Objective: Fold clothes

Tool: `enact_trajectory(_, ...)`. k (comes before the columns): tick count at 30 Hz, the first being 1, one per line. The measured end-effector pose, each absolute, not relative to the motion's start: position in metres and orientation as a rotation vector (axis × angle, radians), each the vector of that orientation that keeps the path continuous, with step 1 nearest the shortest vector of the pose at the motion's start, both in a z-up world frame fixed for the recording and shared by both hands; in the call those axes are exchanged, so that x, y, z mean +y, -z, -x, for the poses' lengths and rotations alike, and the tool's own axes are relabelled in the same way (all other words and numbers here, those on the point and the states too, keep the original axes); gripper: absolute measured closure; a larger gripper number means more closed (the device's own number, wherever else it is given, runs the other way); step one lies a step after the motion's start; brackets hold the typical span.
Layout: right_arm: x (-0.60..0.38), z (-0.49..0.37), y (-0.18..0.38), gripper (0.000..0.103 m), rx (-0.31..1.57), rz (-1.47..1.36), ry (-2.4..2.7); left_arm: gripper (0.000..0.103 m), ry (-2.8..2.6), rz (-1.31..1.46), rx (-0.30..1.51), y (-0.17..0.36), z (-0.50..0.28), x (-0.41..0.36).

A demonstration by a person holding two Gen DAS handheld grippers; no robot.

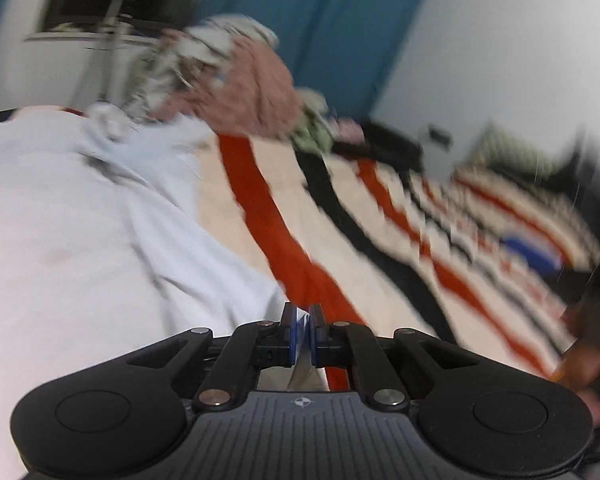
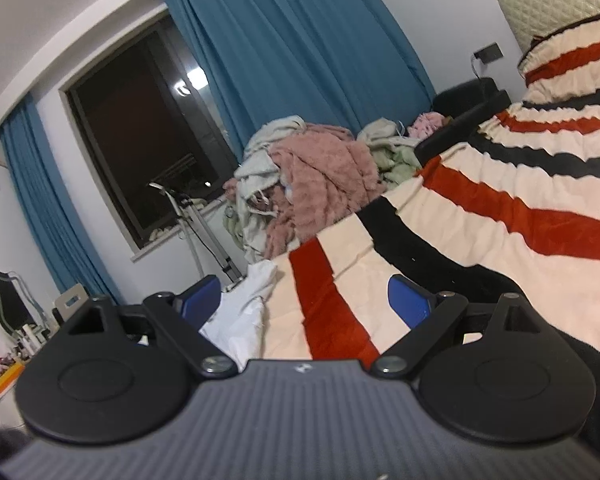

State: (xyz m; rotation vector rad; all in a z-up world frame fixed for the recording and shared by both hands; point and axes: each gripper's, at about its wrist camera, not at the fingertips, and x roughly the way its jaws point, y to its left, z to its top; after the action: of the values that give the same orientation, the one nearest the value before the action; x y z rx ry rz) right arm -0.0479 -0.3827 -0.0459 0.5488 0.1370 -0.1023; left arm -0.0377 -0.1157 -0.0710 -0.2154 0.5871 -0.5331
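Bare striped blanket [image 2: 480, 216] lies open ahead; the heaped laundry pile [image 2: 308, 176] blocks its far edge

White garment [image 1: 80, 220] (blanket [image 2: 520, 220] red-black-cream striped).
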Motion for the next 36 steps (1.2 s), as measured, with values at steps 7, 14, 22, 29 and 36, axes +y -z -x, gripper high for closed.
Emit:
enact_trajectory(7, -0.353, 0.048, 0.041, 0.011, 0.180, -0.477, 0.030, 0.097, 0.347, 0.403, 0.663, 0.047, 0.083, -0.002)
enact_trajectory(14, -0.321, 0.037, 0.048, 0.011, 0.277, -0.439, -0.075, 0.099, 0.132, 0.434, 0.880, 0.090, 0.071, 0.038)
enact_trajectory(22, -0.296, 0.037, 0.054, 0.011, 0.324, -0.348, -0.083, 0.075, 0.167, 0.324, 0.858, 0.088, 0.066, 0.024)
enact_trajectory(29, -0.282, 0.039, 0.053, 0.011, 0.319, -0.286, -0.093, 0.003, 0.148, 0.134, 0.745, 0.070, 0.087, -0.003)
enact_trajectory(36, -0.270, 0.048, 0.050, 0.011, 0.283, -0.236, -0.090, 0.000, 0.171, 0.067, 0.669, 0.041, 0.093, -0.021)
